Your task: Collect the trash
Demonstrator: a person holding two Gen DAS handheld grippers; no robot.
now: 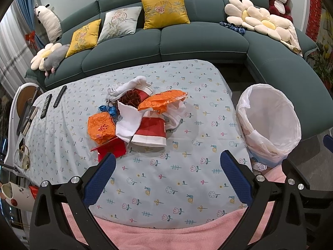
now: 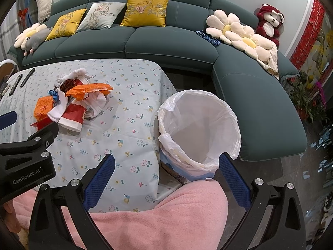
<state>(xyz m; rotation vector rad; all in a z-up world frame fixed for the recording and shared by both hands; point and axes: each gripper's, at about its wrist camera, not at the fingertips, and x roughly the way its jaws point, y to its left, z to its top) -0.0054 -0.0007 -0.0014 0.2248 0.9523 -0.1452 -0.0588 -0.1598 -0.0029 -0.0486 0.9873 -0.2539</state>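
Note:
A pile of trash (image 1: pixel 139 114) lies mid-table on the flowered cloth: orange crumpled paper (image 1: pixel 162 101), white tissues (image 1: pixel 129 123), a red-and-white paper bag (image 1: pixel 150 132), red card (image 1: pixel 111 149), blue ribbon (image 1: pixel 108 110). The pile also shows in the right wrist view (image 2: pixel 72 106). A bin with a white liner (image 1: pixel 270 123) stands off the table's right edge; it also shows in the right wrist view (image 2: pixel 199 129). My left gripper (image 1: pixel 167 160) is open and empty, just short of the pile. My right gripper (image 2: pixel 166 162) is open and empty, near the bin's near rim.
Two remote controls (image 1: pixel 52 101) lie at the table's far left. A teal corner sofa (image 1: pixel 187 39) with cushions and plush toys wraps the far and right sides. A pink blanket (image 1: pixel 166 233) covers the near edge. A mug (image 1: pixel 14 193) and glasses (image 1: pixel 21 156) sit at left.

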